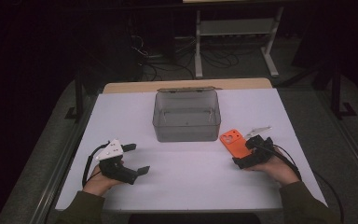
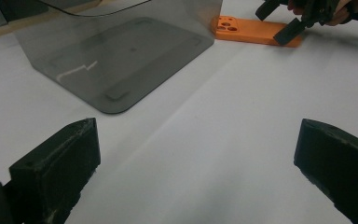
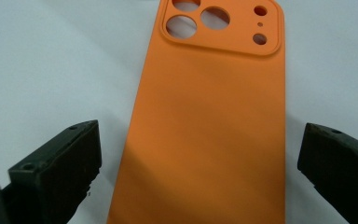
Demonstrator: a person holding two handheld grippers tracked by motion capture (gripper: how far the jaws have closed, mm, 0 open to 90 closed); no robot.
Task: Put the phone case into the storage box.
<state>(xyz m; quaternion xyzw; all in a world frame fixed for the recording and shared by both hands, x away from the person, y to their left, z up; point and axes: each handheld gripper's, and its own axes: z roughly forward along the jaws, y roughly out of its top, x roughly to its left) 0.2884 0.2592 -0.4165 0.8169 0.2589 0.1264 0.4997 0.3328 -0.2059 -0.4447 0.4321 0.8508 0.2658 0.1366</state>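
An orange phone case (image 1: 232,141) lies flat on the white table, back side up, with its camera cut-outs at the far end (image 3: 214,116). My right gripper (image 1: 245,150) is open at the case's near end, one jaw on either side of it and neither touching it (image 3: 200,172). My left gripper (image 1: 137,159) rests open on the table's left front with nothing between its jaws (image 2: 196,168). It looks toward a clear grey plastic box (image 2: 116,56), the orange case (image 2: 256,32) and the right gripper (image 2: 298,18) beyond.
The clear grey box (image 1: 186,116) stands open and empty at the middle back of the white table (image 1: 186,182), just left of the case. A wooden strip (image 1: 135,87) edges the table's far side. A white frame (image 1: 235,28) and cables lie on the floor beyond.
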